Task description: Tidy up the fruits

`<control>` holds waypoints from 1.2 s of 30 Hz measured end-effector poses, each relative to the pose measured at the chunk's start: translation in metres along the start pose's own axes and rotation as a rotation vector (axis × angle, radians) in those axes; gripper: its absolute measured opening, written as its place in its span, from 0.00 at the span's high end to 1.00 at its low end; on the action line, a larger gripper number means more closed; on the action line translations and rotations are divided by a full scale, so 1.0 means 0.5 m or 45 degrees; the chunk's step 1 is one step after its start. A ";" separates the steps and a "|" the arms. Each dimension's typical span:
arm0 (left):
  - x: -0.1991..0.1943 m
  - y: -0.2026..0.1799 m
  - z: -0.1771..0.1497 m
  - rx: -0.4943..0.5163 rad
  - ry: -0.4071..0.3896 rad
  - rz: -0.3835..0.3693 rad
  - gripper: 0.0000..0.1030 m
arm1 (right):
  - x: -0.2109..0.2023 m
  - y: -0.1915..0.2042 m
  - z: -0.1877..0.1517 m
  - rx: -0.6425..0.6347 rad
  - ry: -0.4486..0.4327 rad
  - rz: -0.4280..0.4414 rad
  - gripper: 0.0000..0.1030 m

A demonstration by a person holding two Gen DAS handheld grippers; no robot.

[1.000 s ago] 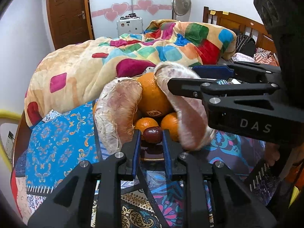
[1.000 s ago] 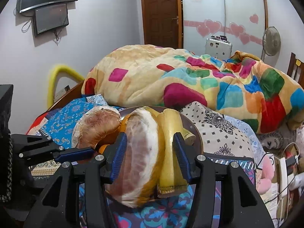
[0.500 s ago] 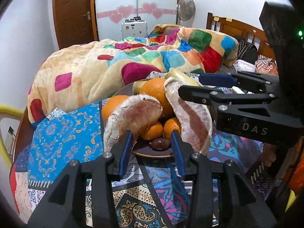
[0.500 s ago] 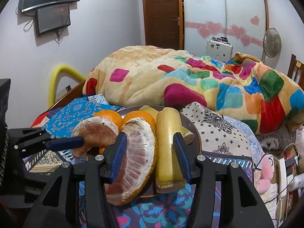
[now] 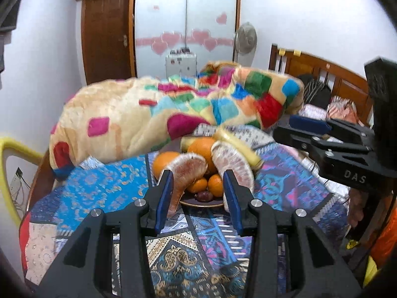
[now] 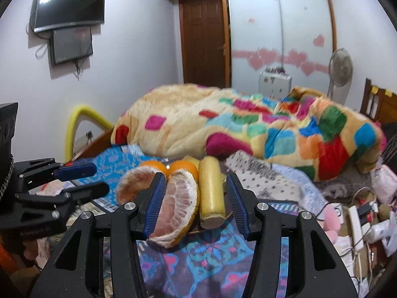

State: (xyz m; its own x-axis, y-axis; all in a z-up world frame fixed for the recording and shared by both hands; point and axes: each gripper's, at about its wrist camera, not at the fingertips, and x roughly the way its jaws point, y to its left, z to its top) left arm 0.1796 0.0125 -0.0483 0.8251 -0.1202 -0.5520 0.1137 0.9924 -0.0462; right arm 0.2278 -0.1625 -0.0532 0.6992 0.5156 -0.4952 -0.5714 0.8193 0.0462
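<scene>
A dark plate (image 5: pixel 201 203) on the patterned bed cover holds two peeled pomelo wedges (image 5: pixel 187 171) (image 5: pixel 233 164), oranges (image 5: pixel 202 149), small tangerines (image 5: pixel 215 185), a dark date (image 5: pixel 203 195) and a yellow sugarcane piece (image 5: pixel 238 144). My left gripper (image 5: pixel 198 193) is open and empty, just short of the plate. My right gripper (image 6: pixel 194 203) is open and empty, its jaws framing a pomelo wedge (image 6: pixel 177 208) and the sugarcane piece (image 6: pixel 211 193) without touching them. The plate rim (image 6: pixel 196 229) is mostly hidden in the right wrist view.
A bulky multicoloured blanket (image 5: pixel 153 114) lies behind the plate. A wooden headboard (image 5: pixel 322 74) stands at the right. Cables and clutter (image 6: pixel 359 213) lie off the bed's right side. A yellow tube frame (image 6: pixel 82 119) sits at the left edge.
Both grippers have pulled back and up from the plate. The left gripper opened wider and left the date on the plate. The fruit looks smaller and farther.
</scene>
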 end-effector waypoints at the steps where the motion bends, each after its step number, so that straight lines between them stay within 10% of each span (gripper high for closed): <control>1: -0.023 -0.002 0.004 -0.004 -0.029 0.002 0.60 | -0.028 0.006 0.003 0.005 -0.032 0.007 0.53; 15: -0.348 -0.060 -0.008 -0.009 -0.463 0.039 0.40 | -0.313 0.123 0.003 -0.024 -0.432 -0.058 0.37; 26: -0.446 -0.073 -0.049 -0.013 -0.556 0.094 0.19 | -0.372 0.163 -0.024 -0.007 -0.522 -0.109 0.02; 36: -0.471 -0.077 -0.067 -0.024 -0.596 0.136 0.03 | -0.391 0.171 -0.041 -0.013 -0.549 -0.161 0.00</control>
State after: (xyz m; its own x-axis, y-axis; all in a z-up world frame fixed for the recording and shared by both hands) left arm -0.0376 0.0032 0.0554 0.9927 -0.0114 -0.1203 0.0082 0.9996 -0.0268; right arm 0.0335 -0.1984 0.0298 0.8778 0.4705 -0.0896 -0.4725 0.8813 -0.0010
